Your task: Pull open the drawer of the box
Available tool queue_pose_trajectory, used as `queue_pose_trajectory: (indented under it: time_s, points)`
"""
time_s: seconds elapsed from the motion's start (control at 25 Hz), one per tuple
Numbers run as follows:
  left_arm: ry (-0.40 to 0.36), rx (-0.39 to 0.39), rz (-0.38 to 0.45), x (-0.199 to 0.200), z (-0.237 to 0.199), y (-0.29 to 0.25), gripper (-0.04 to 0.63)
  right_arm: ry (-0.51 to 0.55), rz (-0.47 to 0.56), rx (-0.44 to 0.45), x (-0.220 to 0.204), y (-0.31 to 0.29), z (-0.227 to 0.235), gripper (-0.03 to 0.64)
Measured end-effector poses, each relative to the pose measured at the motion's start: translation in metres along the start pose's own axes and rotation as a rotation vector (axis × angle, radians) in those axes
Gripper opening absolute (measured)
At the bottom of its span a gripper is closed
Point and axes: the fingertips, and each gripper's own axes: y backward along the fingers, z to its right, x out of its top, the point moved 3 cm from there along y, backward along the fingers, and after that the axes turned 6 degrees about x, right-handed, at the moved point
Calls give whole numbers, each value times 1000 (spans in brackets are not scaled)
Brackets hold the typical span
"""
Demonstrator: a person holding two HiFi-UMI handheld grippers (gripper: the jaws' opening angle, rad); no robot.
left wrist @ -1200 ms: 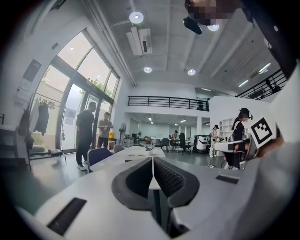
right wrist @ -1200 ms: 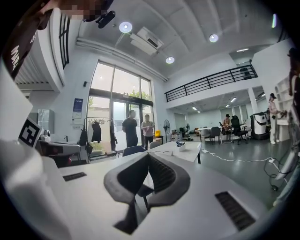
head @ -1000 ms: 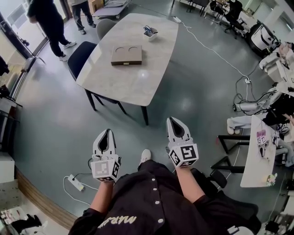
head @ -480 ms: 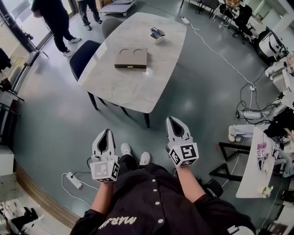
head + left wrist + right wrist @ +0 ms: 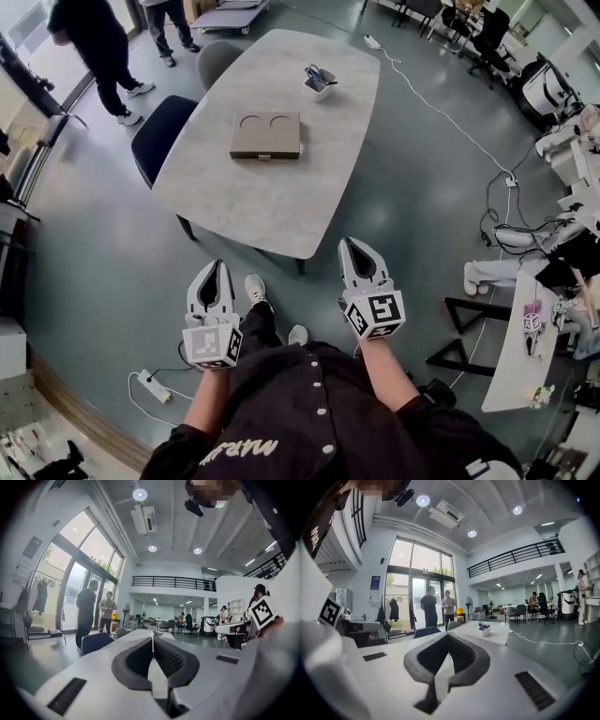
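Head view shows a person standing short of a pale table (image 5: 281, 202), the left gripper (image 5: 217, 270) and the right gripper (image 5: 353, 246) held side by side over the floor and pointing toward it. Each pair of jaws is pressed together with nothing between them, a carrying posture that suits an approach rather than a grasp. The flat brown box (image 5: 266, 134) lies near the table's middle, well apart from both grippers. Its drawer (image 5: 266, 153) apparently faces the near edge, ready to be pulled toward the person, and looks not yet opened. Any handle is too small to make out. In both gripper views the jaws hide the box; only the tabletop, a small tray (image 5: 483, 629) at its far end and two people (image 5: 429, 605) by the windows show.
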Motion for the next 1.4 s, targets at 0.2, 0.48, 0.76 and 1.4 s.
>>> queue_pose_trajectory:
  time_s: [0.2, 0.48, 0.76, 1.4]
  points:
    - [-15, -20, 10, 15, -24, -60, 18, 6, 15, 1, 16, -63, 12, -3]
    - [-39, -72, 31, 45, -59, -125, 18, 3, 37, -11, 41, -142, 13, -2]
    - [-32, -119, 2, 51, -87, -160, 18, -12, 33, -61, 53, -181, 11, -2]
    - [20, -121, -39, 36, -78, -193, 18, -58, -16, -41, 45, -210, 35, -2]
